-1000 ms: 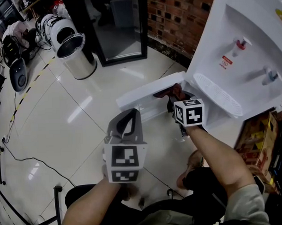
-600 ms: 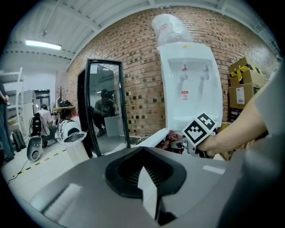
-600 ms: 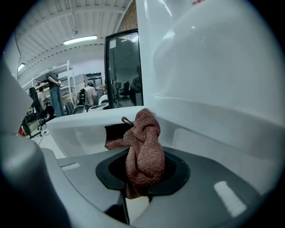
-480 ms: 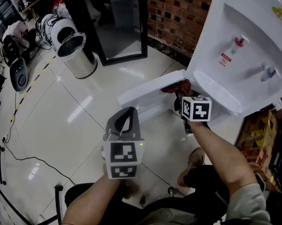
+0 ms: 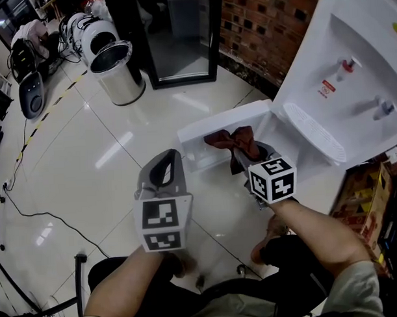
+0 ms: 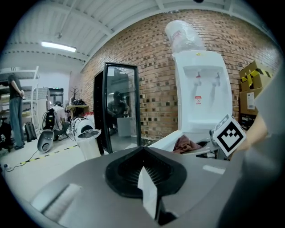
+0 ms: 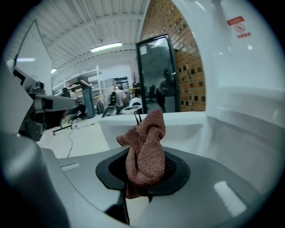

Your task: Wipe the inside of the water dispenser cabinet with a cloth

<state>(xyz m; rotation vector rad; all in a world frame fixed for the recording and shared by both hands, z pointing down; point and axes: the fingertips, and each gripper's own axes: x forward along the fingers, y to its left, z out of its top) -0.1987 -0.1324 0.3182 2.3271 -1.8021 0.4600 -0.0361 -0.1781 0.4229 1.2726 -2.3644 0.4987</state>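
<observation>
Tiled floor (image 5: 88, 158) backdrop: right gripper (image 5: 245, 161) clamping cloth (image 5: 229, 140), now withdrawn from cabinet (image 5: 201, 131); left gripper (image 5: 165, 163) closed, empty

Grey left gripper (image 5: 168, 155) and right gripper (image 5: 243, 158) bear black-and-white marker cubes (image 5: 163, 221)

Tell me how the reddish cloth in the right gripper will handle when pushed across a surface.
Probably floppy: the cloth bunches and folds where the right gripper clamps it, so it should crumple rather than push flat. Its coarse knit looks grippy, so it would likely drag rather than slide. It seems light, since its bunched top stands up on its own.
</observation>
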